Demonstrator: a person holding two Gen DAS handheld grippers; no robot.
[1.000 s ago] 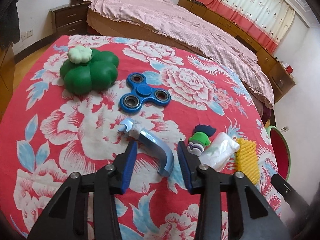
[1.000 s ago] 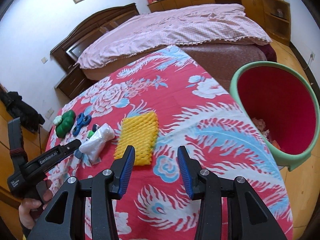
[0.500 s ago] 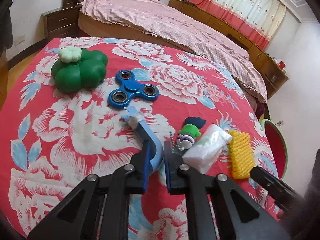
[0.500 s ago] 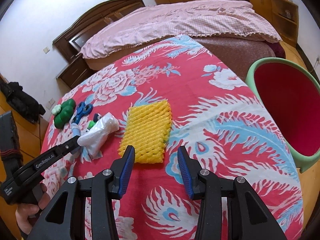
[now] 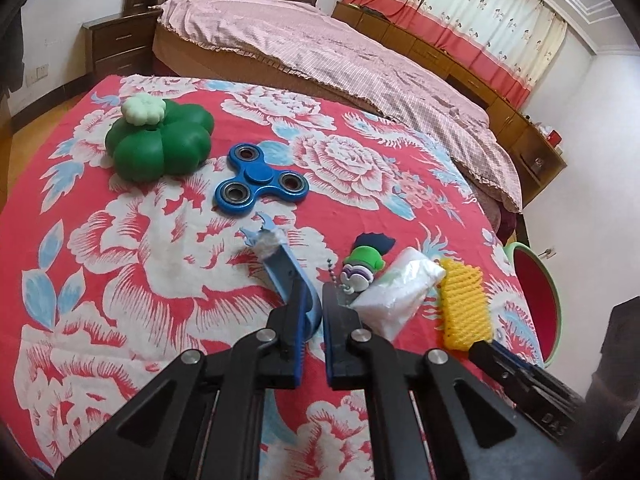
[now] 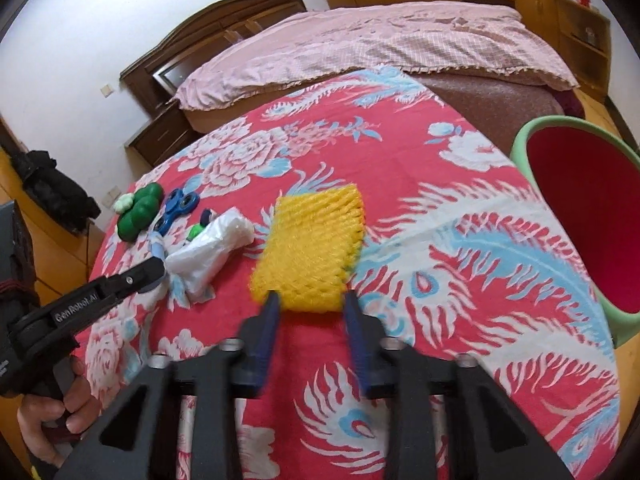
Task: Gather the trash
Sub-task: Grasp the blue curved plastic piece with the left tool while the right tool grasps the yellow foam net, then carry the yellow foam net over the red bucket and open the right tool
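My left gripper (image 5: 313, 307) is shut on the near end of a curved light-blue plastic strip (image 5: 285, 268) on the red floral tablecloth; it also shows in the right wrist view (image 6: 154, 270). A crumpled clear plastic bag (image 5: 396, 294) (image 6: 208, 248) lies just right of it. A yellow foam fruit net (image 6: 310, 252) (image 5: 464, 308) lies beyond my open right gripper (image 6: 308, 304), whose fingertips reach its near edge. A green bin with a red inside (image 6: 588, 232) stands off the table's right edge.
A green clover-shaped toy (image 5: 158, 144), a blue fidget spinner (image 5: 262, 184) and a small green-capped figure keychain (image 5: 366, 266) lie on the table (image 5: 120, 280). A bed with a pink cover (image 5: 320, 52) stands behind. A nightstand (image 5: 116, 44) is at the back left.
My left gripper has closed on the blue strip, having been open around it a second ago. My right gripper has moved forward and left up to the yellow foam net, away from the bin.
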